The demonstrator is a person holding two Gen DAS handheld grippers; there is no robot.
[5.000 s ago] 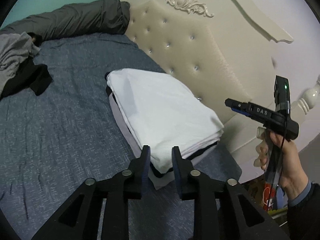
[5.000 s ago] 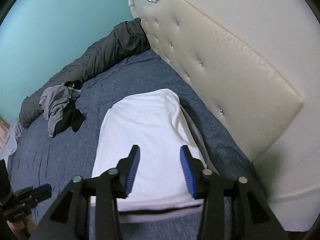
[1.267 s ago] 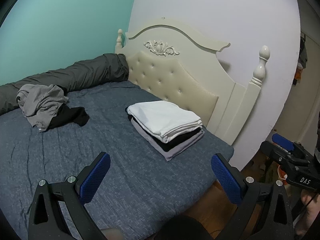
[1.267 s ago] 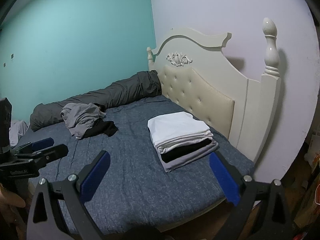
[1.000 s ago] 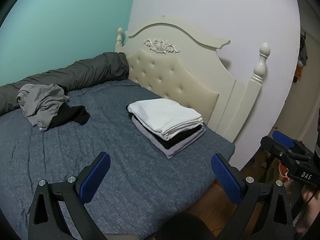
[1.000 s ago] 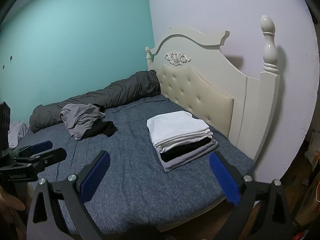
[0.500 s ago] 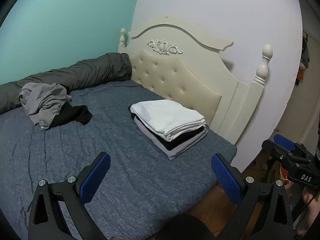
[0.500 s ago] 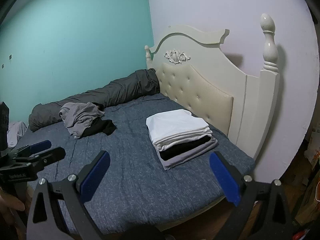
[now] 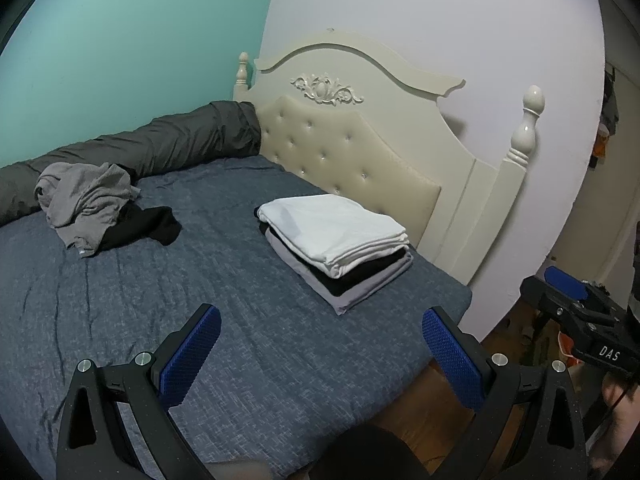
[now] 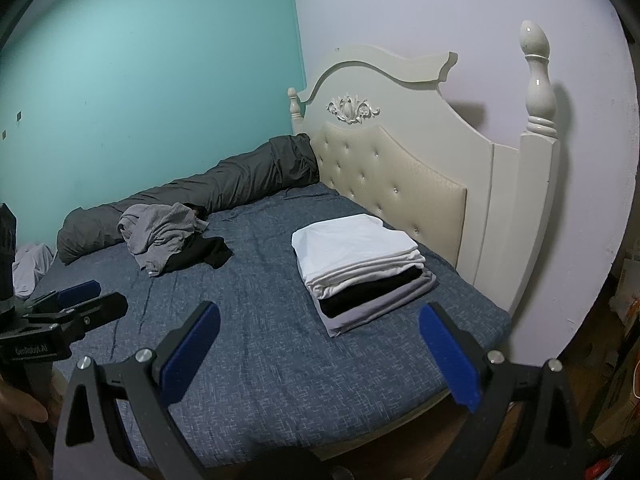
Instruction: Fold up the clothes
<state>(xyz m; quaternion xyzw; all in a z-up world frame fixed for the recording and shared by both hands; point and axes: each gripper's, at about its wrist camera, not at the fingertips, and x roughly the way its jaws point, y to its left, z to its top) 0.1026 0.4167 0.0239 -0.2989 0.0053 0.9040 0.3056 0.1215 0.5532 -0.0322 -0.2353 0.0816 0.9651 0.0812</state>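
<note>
1. Well clear of both grippers, a wide stretch of bare blue bedspread (image 9: pixel 248 344) lies between the near edge of the bed and the clothes, and the corner of the mattress (image 10: pixel 494 322) drops off to the wooden floor (image 9: pixel 420 400) on the right.
2. Folded clothes sit in a stack (image 10: pixel 360 268) near the headboard (image 10: pixel 400 184): white on top, black in the middle, light grey at the bottom, edges roughly squared. There is a narrow strip of bedspread between the stack and the headboard.
3. Unfolded clothes wait in a heap across the bed: a crumpled grey garment (image 9: pixel 86 200) lying partly over a black garment (image 9: pixel 144 226), just beside a long dark grey rolled quilt (image 10: pixel 208 192) along the teal wall (image 10: pixel 140 80).
4. The left gripper (image 9: pixel 320 356) hangs above the near edge of the bed with its jaws spread wide and nothing between the blue pads (image 9: pixel 190 356).
5. The right gripper (image 10: pixel 318 356) hangs alongside it at a similar height, jaws equally wide, holding nothing; a hand (image 10: pixel 18 412) shows at the left gripper's handle in this view.
6. Both point toward the far corner, where the teal wall meets a pale wall (image 10: pixel 400 20) behind the cream headboard and its post (image 10: pixel 538 92).
</note>
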